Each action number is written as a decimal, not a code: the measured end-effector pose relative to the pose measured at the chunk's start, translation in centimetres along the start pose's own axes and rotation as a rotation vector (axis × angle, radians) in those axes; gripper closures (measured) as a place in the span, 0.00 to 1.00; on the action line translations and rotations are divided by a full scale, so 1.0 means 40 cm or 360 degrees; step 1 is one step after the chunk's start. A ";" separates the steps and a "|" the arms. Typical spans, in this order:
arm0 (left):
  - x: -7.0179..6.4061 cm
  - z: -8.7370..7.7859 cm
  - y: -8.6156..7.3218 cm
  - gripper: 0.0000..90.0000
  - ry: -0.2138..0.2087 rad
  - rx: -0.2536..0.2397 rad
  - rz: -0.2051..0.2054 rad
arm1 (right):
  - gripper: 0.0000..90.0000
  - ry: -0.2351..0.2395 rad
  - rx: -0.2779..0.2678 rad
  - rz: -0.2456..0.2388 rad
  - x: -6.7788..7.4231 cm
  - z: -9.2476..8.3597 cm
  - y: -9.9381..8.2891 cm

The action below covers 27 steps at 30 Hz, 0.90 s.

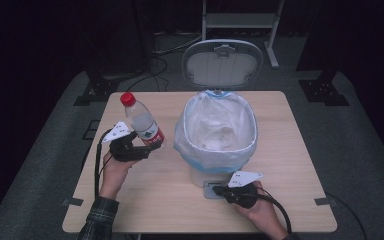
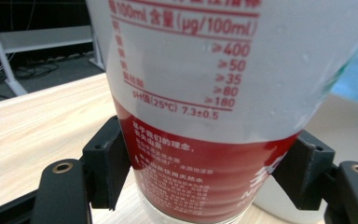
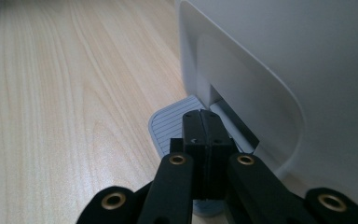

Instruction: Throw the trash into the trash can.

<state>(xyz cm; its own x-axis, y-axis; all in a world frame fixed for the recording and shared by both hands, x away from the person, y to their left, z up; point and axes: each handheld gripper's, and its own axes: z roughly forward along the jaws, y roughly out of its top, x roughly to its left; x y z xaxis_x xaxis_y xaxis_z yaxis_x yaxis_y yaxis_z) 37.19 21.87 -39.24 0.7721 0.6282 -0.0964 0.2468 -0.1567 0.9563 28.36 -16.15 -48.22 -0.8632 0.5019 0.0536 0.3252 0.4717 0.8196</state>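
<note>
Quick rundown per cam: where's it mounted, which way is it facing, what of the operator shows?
High view: above the person's side, looking forward and down on the table; both forearms, left tongs shut on the bottle, right tongs shut on the pedal.
Left gripper view: on the left tongs, facing the bottle label; both jaws clamp it.
Right gripper view: on the right tongs, low, facing the bin base; closed jaws over the pedal.
Shared: high and left views both show the bottle.
</note>
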 end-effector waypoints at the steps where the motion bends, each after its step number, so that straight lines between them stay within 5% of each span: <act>1: 0.000 -0.002 0.004 0.31 -0.0005 0.0006 0.0000 | 1.00 0.0000 0.0001 -0.0001 0.000 0.000 0.000; 27: -0.029 -0.056 0.119 0.31 -0.0147 -0.0106 -0.0008 | 1.00 0.0003 0.0008 0.0015 0.001 0.000 0.000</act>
<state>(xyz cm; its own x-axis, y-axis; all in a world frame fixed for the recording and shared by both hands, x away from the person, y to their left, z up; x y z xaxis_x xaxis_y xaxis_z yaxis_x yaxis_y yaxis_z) 36.17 22.12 -33.95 0.8224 0.5554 -0.1232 0.2137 -0.1009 0.9717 28.32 -16.13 -48.22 -0.8610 0.5049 0.0622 0.3349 0.4706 0.8163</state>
